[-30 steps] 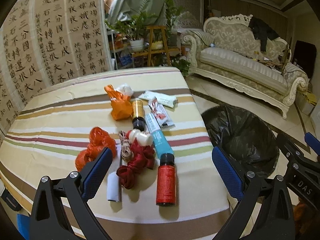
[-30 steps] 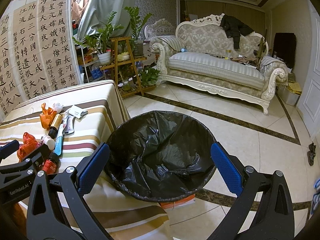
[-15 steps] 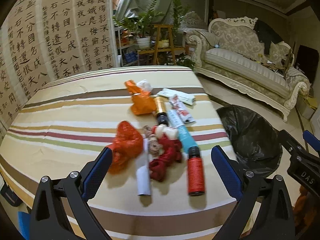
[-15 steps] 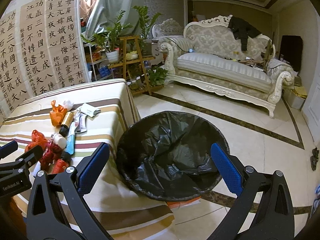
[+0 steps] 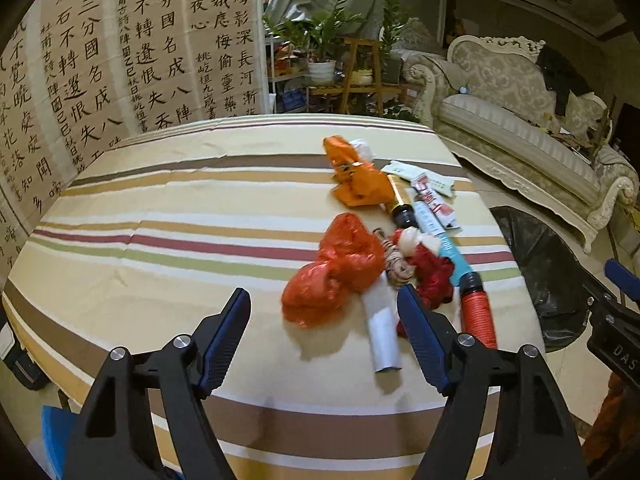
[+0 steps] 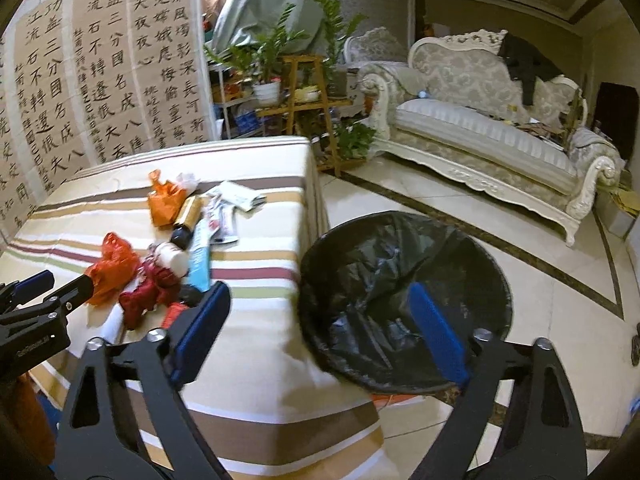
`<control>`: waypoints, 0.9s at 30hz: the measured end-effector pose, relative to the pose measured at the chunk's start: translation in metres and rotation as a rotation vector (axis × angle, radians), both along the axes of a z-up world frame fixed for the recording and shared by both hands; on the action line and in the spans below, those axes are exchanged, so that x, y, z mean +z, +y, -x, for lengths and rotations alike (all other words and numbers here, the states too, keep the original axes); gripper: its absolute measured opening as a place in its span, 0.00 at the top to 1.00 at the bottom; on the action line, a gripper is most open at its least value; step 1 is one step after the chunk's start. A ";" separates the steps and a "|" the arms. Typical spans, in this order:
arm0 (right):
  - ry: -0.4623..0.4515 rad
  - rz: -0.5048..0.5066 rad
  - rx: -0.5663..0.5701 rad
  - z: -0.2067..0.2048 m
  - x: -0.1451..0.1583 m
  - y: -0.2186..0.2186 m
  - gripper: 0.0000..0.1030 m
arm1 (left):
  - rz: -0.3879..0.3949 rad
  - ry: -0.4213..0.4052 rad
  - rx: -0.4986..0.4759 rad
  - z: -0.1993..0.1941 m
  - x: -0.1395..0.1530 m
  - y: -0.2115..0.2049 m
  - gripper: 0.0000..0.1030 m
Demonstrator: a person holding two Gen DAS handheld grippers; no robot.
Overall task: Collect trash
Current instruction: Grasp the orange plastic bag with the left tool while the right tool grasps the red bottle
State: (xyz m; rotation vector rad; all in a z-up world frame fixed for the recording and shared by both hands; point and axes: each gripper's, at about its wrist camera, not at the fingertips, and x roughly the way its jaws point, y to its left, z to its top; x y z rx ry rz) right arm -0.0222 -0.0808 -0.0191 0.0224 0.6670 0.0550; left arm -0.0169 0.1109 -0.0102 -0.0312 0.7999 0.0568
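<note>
Left tool (image 5: 324,312): jaws apart, just been narrowing, nothing pinched.
Red bag (image 5: 334,276): on worktop (image 5: 168,216), at its 12 o'clock, nearest.
White roll (image 5: 383,330): long axis 12-to-6.
Right tool (image 6: 320,320): parted, narrowing, empty; bin (image 6: 404,300) at 1 o'clock.

I'm standing in a home's living room. Ahead of my tongs and off to the right sits an ornate cream sofa (image 6: 492,136) with carved trim, a dark garment (image 6: 524,68) thrown over its back. Straight ahead, beyond the table's far end, potted plants (image 6: 272,60) crowd a wooden stand (image 6: 308,92). Sheets of brush calligraphy (image 5: 120,60) cover the wall to my left. The striped tablecloth (image 5: 168,216) lies just under my tongs, and the polished tile floor (image 6: 540,252) with a dark inlaid border runs past a black-lined bin (image 6: 400,296) to the right.
</note>
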 end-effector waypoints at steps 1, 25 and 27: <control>0.004 -0.002 0.006 -0.001 -0.001 0.002 0.20 | 0.002 0.002 0.002 0.000 -0.001 0.002 0.29; 0.076 0.014 0.136 -0.011 -0.015 0.061 0.25 | 0.023 0.079 -0.040 -0.036 -0.023 0.024 0.38; 0.084 0.015 0.142 -0.012 -0.016 0.064 0.25 | 0.038 0.087 -0.055 -0.036 -0.024 0.025 0.49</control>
